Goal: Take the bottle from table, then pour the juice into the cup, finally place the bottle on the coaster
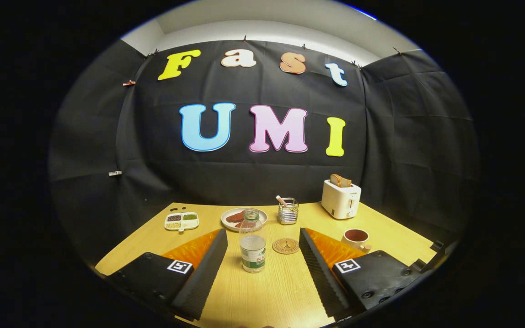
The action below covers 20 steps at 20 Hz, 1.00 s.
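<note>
A clear plastic bottle (252, 247) with a green label stands upright and uncapped on the wooden table (271, 291), just ahead of my fingers and a little left of the middle of the gap. My gripper (262, 237) is open, its two ridged black fingers (208, 269) spread wide, touching nothing. A round cork coaster (285, 245) lies just right of the bottle. The cream cup (356, 238) with a dark inside sits beyond the right finger.
Along the back of the table stand a white toaster (341, 198) with bread in it, a wire holder (288, 211), a plate (231, 213) of food behind the bottle and a small divided tray (181, 221) on the left.
</note>
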Motion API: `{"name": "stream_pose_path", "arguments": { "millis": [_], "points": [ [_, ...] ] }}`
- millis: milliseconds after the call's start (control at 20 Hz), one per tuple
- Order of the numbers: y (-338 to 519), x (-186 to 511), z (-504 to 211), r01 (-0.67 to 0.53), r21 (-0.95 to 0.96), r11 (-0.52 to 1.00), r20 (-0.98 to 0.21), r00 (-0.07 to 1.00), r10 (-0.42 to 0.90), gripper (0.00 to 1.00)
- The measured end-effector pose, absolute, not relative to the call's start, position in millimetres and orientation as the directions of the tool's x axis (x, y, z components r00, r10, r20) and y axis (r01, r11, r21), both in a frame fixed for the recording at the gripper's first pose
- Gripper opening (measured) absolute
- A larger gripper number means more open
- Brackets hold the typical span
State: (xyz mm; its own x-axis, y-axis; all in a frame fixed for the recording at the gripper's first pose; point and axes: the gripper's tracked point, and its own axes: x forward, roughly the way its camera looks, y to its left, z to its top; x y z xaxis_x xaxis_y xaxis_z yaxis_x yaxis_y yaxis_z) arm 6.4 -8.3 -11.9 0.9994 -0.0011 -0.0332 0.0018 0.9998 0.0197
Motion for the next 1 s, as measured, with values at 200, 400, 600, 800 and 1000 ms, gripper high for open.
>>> {"name": "stream_pose_path", "arguments": {
  "millis": [200,400,600,800,1000],
  "points": [
    [-1.1,12.6,-14.2,-0.019,0.041,0.999,-0.039,0.999,0.021,0.97],
    [10.6,24.9,-21.6,-0.036,0.052,0.998,-0.037,0.999,0.038,0.97],
    [17.5,38.3,-41.6,-0.032,0.035,0.999,-0.068,0.997,0.034,0.97],
    [19.9,55.6,-64.9,-0.01,0.037,0.999,-0.089,0.996,0.013,0.97],
    [23.2,72.4,-86.8,0.007,0.044,0.999,-0.107,0.994,-0.002,0.97]
  ]
}}
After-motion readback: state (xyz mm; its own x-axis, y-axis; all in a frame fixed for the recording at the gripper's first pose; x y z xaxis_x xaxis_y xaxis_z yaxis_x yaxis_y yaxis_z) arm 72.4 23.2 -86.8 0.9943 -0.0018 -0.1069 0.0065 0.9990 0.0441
